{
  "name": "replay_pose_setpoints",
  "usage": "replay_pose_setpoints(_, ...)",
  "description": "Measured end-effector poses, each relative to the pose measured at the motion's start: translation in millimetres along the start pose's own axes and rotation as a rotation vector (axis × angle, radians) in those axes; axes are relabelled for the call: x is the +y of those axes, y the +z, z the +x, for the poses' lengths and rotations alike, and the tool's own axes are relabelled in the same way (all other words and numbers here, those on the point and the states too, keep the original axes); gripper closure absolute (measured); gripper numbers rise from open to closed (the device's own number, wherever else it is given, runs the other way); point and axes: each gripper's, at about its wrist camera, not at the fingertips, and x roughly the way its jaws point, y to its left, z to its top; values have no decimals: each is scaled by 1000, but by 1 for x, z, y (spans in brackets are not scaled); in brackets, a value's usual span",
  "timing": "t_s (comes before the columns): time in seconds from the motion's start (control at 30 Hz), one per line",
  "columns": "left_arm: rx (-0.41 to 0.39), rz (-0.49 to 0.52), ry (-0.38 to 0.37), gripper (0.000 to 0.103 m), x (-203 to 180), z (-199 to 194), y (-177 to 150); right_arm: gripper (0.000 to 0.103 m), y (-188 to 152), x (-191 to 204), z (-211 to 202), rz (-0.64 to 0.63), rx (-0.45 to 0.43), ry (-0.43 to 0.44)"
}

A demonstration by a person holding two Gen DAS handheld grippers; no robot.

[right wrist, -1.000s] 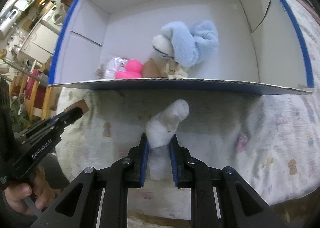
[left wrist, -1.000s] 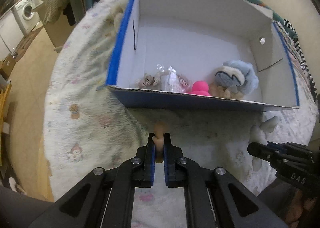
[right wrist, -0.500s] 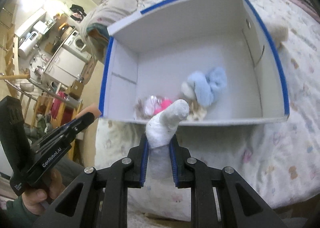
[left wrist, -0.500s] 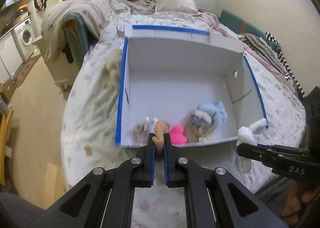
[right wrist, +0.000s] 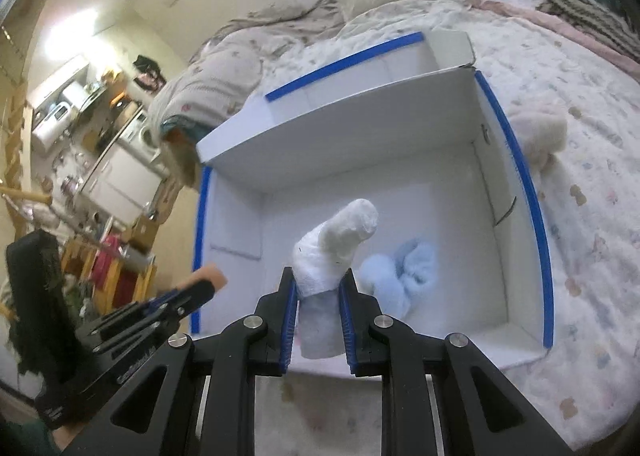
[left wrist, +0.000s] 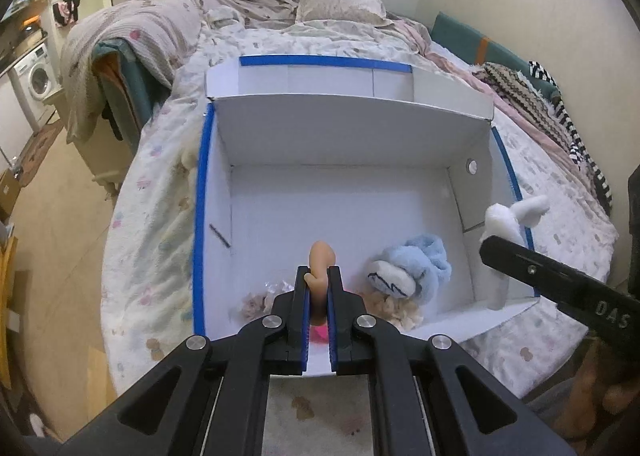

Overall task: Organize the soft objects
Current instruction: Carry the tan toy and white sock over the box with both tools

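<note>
Left wrist: my left gripper [left wrist: 319, 288] clamps a peach toy [left wrist: 320, 256]; right gripper [right wrist: 319, 286] clamps a white toy [right wrist: 340, 234]. Box [left wrist: 340, 196] below holds several; these two remain.

Both wrist cameras sit just behind their jaws and look steeply down past them into the same white box [left wrist: 344, 200] on the bed [left wrist: 156, 192]. The left view faces it squarely from the near wall; the right view looks in from nearer, rolled. Each catches the other gripper beside its own jaws.
</note>
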Motion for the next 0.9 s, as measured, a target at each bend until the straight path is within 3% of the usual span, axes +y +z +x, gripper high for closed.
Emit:
replay_pose_setpoints(0.3,32,11,4,96,4,40,6,81,-3,-10,39,25,47,-15)
replay_pose_setpoints(0.5,50,-38,22,96,16,66,-1,81,-7,-5,62,-13,101,-37)
replay_pose_setpoints(0.9,100,-39,32,96,16,86,-3,81,-14,-5,73,-46,146,-52)
